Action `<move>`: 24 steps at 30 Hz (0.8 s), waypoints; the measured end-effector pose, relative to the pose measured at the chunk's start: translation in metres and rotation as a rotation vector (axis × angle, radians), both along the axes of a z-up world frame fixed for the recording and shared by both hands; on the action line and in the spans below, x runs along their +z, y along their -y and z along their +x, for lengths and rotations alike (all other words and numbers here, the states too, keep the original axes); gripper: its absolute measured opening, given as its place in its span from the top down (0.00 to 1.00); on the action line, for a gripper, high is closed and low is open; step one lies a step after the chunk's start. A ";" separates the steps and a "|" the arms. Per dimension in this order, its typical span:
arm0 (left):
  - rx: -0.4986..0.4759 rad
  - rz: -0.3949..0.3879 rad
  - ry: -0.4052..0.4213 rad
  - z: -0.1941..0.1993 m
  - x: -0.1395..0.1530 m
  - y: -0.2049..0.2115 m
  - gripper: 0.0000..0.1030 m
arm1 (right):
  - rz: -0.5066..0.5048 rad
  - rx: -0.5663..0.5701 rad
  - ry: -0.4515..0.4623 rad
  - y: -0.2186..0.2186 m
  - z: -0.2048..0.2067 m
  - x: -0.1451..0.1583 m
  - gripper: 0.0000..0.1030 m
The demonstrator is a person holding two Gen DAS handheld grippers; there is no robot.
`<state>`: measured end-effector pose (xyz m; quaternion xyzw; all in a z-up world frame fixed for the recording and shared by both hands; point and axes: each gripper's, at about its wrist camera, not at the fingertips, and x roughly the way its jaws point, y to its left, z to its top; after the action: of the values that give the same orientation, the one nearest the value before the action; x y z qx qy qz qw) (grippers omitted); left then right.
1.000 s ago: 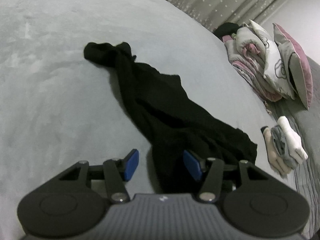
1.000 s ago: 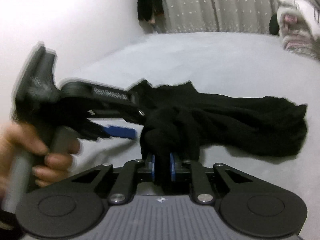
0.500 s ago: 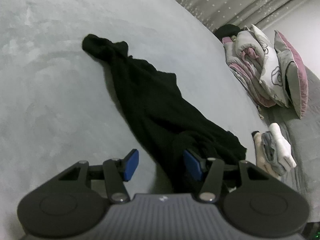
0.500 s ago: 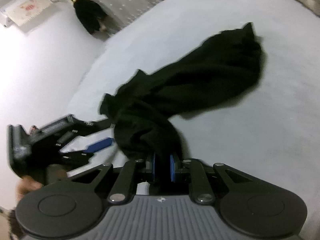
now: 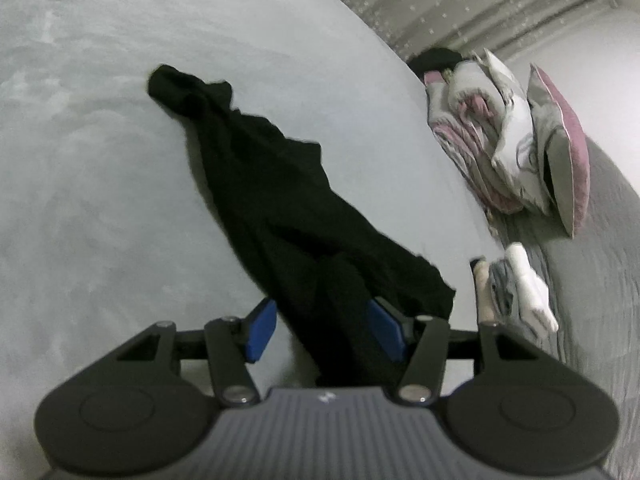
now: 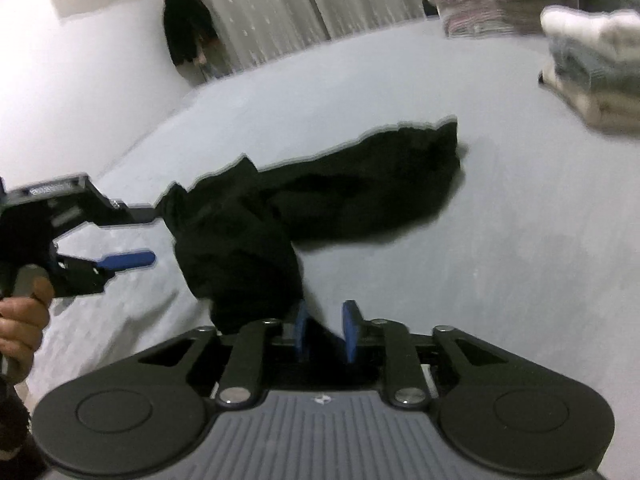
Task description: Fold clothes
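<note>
The black garment (image 5: 276, 208) lies in a long rumpled strip across the soft grey bedspread (image 5: 100, 200), its near end running under the left gripper (image 5: 324, 330), where it is cut off from view. That gripper's jaws stand wide, blue pads on either side of the cloth. In the right wrist view, motion blur smears the edges; a label on the left gripper's body is unreadable. The right gripper (image 6: 324, 330) has its jaws narrowly parted, the cloth bunched against its left pad; whether anything is pinched is unclear. Folded clothes (image 5: 516, 288) sit at right.
</note>
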<state>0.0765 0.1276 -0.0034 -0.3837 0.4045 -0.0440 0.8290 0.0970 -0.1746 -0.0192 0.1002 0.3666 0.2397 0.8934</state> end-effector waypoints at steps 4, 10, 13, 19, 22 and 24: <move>-0.050 0.001 -0.016 -0.001 -0.005 0.012 0.47 | -0.021 0.031 0.082 -0.003 -0.012 0.011 0.65; -0.068 -0.053 -0.018 -0.004 -0.013 0.019 0.48 | -0.095 0.158 0.194 -0.033 -0.034 0.018 0.65; -0.065 -0.081 -0.006 0.000 -0.018 0.019 0.50 | -0.156 0.194 0.255 -0.048 -0.041 0.018 0.65; -0.087 -0.111 0.018 0.008 -0.019 0.026 0.90 | -0.238 0.215 0.323 -0.072 -0.040 0.013 0.63; -0.098 -0.127 0.030 0.011 -0.020 0.030 0.94 | -0.252 0.214 0.316 -0.079 -0.034 0.009 0.61; -0.105 -0.137 0.038 0.014 -0.020 0.032 0.94 | -0.249 0.220 0.304 -0.082 -0.031 0.005 0.60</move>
<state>0.0905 0.0955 -0.0233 -0.4167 0.4042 -0.1223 0.8050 0.0661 -0.0923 -0.0138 -0.0887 0.2633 0.3010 0.9122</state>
